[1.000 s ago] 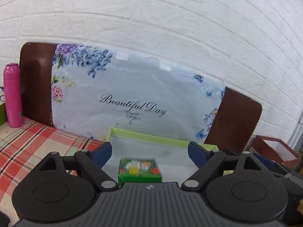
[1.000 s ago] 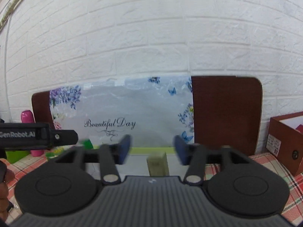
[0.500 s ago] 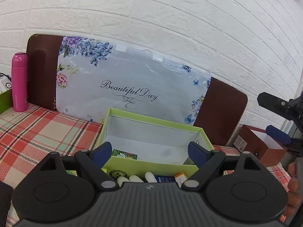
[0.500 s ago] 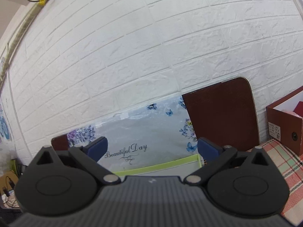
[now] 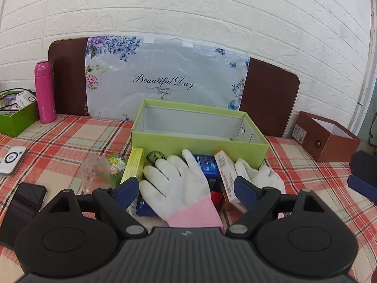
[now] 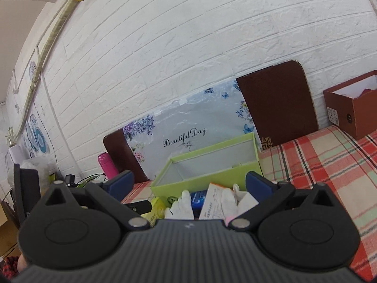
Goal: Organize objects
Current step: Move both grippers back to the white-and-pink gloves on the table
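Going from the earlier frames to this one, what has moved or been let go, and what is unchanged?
Both grippers have pulled back from the green box. The right gripper has just been opening and let go of a small pale box it held over the green box; now nothing sits between its fingers. The left gripper stays open and empty. White gloves and small packages in front of the box have come into view. Box, pink bottle and floral board are unmoved.

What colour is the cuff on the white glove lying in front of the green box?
Pink. The glove cuff shows best in the left wrist view.
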